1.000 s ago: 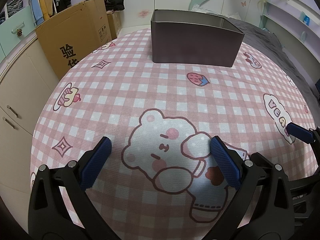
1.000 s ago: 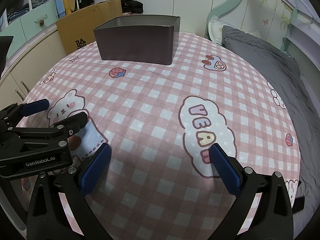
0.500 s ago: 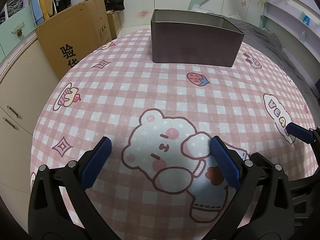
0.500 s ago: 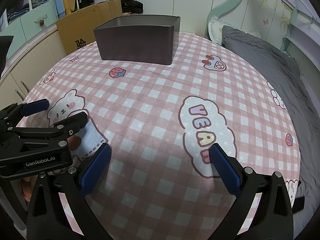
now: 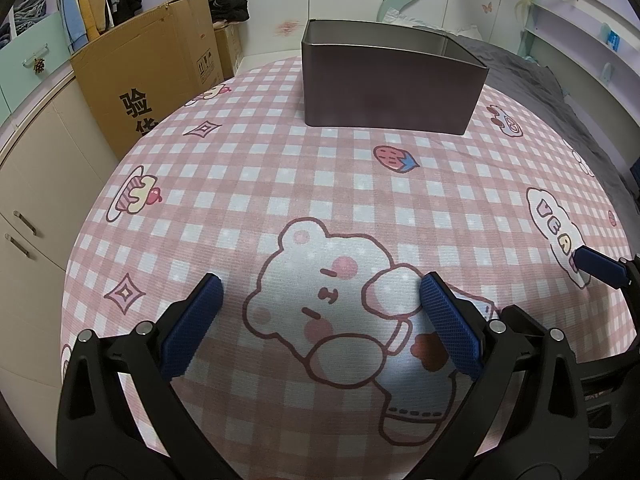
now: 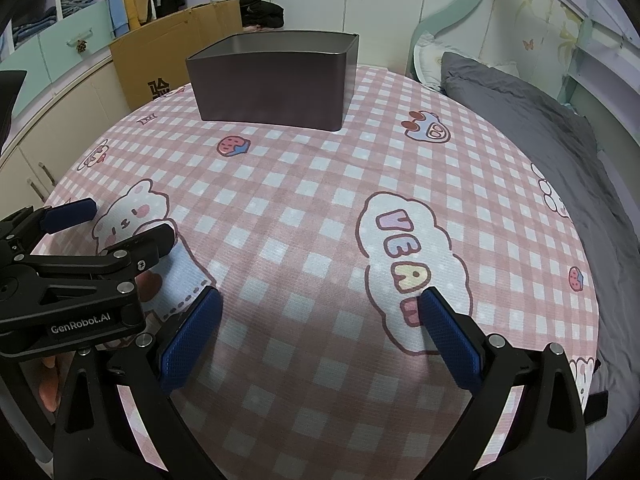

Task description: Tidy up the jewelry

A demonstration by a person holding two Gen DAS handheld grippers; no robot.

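Nothing has changed: I keep left gripper (image 5: 320, 312) and right gripper (image 6: 320, 328) hovering, jaws open, empty. No jewelry is visible; the box (image 5: 384, 80) sits untouched on the desk (image 5: 320, 184), so sorting has not started

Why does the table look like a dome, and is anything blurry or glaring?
Left wrist view: fisheye distortion bulges the checked tablecloth and bends the dark box; sharp, no glare, soft shadow under the left gripper. Right wrist view: same curving, black corners, even light, right gripper crisp.

"GenRobot.AI" on left gripper (image 6: 76, 220); tablecloth (image 6: 304, 208) maybe "YEA"
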